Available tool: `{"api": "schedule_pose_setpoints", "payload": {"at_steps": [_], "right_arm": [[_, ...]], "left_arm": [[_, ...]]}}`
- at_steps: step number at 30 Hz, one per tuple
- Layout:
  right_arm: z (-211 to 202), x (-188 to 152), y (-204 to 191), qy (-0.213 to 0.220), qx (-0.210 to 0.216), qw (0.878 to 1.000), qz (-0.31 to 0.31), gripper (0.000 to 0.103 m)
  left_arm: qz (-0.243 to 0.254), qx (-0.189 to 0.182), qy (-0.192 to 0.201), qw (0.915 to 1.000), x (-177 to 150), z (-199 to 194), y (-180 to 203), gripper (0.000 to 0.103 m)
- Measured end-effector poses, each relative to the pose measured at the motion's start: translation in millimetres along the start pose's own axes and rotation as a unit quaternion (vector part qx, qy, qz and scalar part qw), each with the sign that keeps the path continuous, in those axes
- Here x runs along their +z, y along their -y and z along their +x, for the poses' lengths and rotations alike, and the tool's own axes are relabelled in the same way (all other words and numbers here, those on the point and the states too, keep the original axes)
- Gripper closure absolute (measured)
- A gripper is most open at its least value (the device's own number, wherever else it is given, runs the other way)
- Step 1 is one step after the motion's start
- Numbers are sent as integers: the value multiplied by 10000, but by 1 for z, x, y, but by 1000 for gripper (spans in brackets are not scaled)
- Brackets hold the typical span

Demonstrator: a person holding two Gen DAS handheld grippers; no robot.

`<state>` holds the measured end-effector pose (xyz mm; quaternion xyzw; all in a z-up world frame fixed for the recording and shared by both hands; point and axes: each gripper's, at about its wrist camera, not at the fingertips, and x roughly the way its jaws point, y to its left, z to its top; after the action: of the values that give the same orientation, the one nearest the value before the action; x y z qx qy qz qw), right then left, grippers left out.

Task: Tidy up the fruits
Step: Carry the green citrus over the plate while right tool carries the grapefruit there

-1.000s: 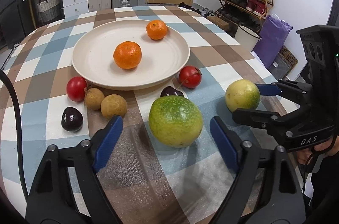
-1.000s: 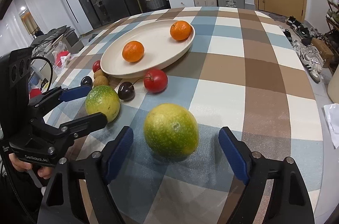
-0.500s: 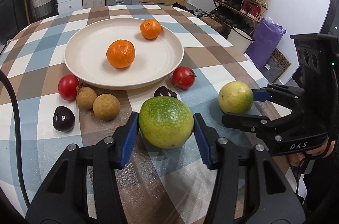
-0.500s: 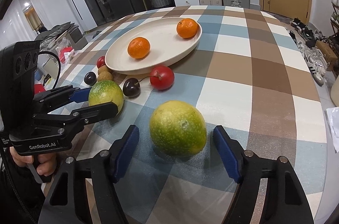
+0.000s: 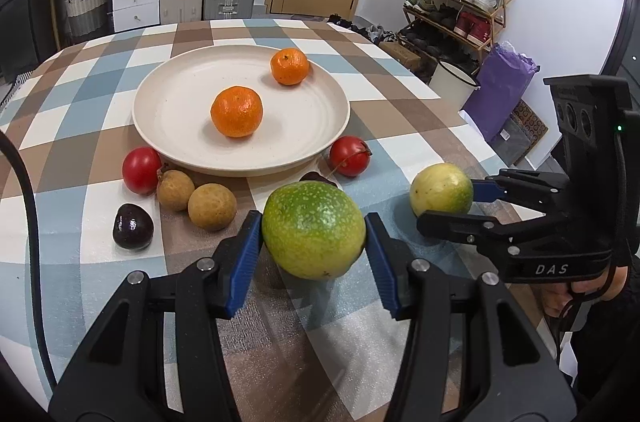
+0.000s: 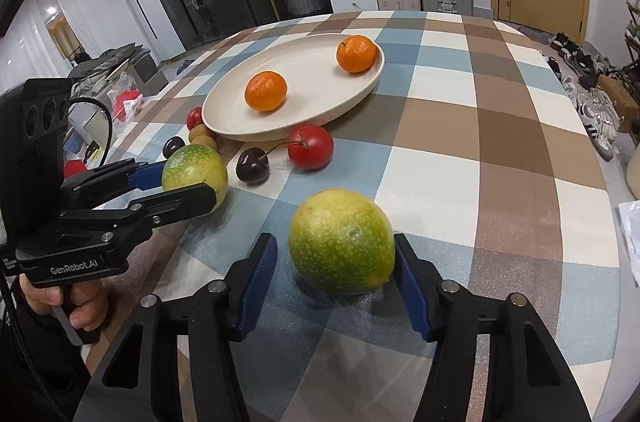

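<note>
A speckled green passion fruit (image 5: 314,230) rests on the checked tablecloth, and my left gripper (image 5: 313,222) is shut on it, both blue pads pressing its sides. To its right a yellower green fruit (image 6: 342,242) lies between the fingers of my right gripper (image 6: 335,242), whose jaws are closing. The right pad touches the fruit, while a narrow gap remains at the left pad. Behind them the cream plate (image 5: 168,118) holds two mandarins (image 5: 237,111) (image 5: 289,66).
In front of the plate lie two red fruits (image 5: 141,169) (image 5: 349,156), two brown longans (image 5: 175,184) (image 5: 212,207) and a dark cherry (image 5: 133,226). Another dark cherry (image 6: 252,166) sits between the two green fruits. The table edge curves away at the right.
Both grippers have narrowed around their green fruits. The left pads went from wide apart to pressing the fruit. The right pads came in close.
</note>
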<state>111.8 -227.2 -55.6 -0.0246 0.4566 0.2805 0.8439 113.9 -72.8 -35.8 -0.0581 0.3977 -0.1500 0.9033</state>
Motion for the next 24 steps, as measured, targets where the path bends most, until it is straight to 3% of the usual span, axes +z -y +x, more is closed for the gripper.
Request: {"api": "schedule_pose_setpoints", "payload": {"at_steps": [3, 24], "right_arm": [[0, 1, -1, 20, -39, 10000, -25, 52], [-7, 5, -6, 239, -102, 9996, -112, 53]], "left_arm": [[20, 2, 28, 10000, 0, -2, 1, 55], [21, 147, 228, 9996, 3, -19, -2, 55]]}}
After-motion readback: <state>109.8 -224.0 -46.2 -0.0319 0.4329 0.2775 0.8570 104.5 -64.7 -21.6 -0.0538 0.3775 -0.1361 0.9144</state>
